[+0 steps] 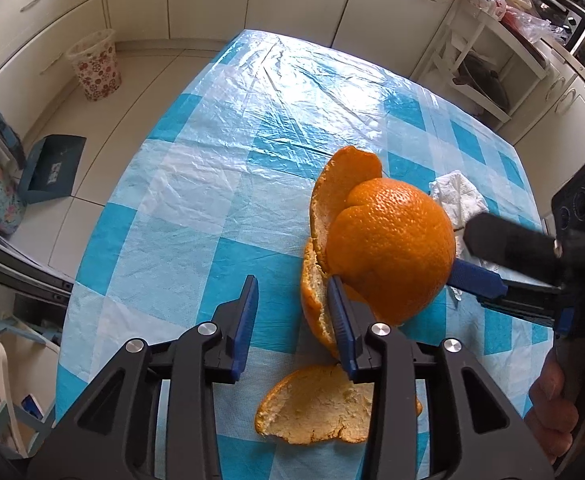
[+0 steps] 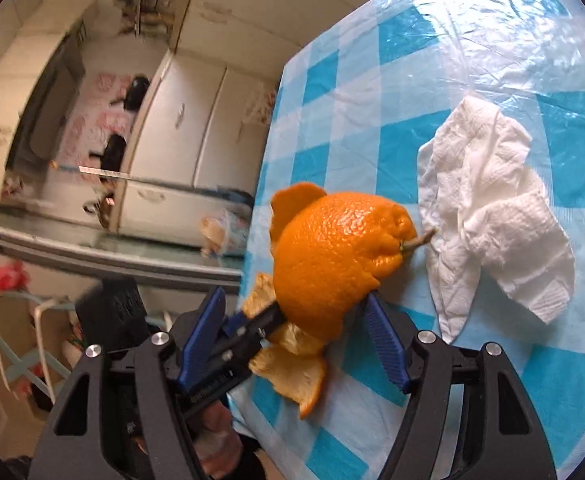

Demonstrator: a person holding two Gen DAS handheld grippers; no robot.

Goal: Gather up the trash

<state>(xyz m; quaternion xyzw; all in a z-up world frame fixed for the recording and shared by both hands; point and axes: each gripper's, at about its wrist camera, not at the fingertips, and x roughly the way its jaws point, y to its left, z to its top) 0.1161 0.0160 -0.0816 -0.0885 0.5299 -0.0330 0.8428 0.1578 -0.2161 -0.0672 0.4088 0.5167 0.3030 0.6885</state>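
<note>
A large domed orange peel (image 1: 392, 248) (image 2: 332, 256) stands on the blue-checked tablecloth (image 1: 212, 160), joined to curled peel flaps (image 1: 344, 184). A flat peel piece (image 1: 316, 404) (image 2: 292, 372) lies nearer the front edge. My left gripper (image 1: 292, 282) is open with only cloth between its fingers; its right finger (image 1: 338, 308) rests against the peel's edge. My right gripper (image 2: 292, 296) (image 1: 462, 254) comes in from the right and stands open around the dome; one pad (image 2: 376, 320) touches it, the other stays apart. A crumpled white tissue (image 1: 458, 196) (image 2: 492, 220) lies just behind the peel.
A floral waste basket (image 1: 94, 64) stands on the tiled floor beyond the table's left side, with a blue dustpan (image 1: 50, 168) nearer. A white shelf rack (image 1: 484, 64) and cabinets lie behind the table. A person's hand (image 1: 552, 400) holds the right gripper.
</note>
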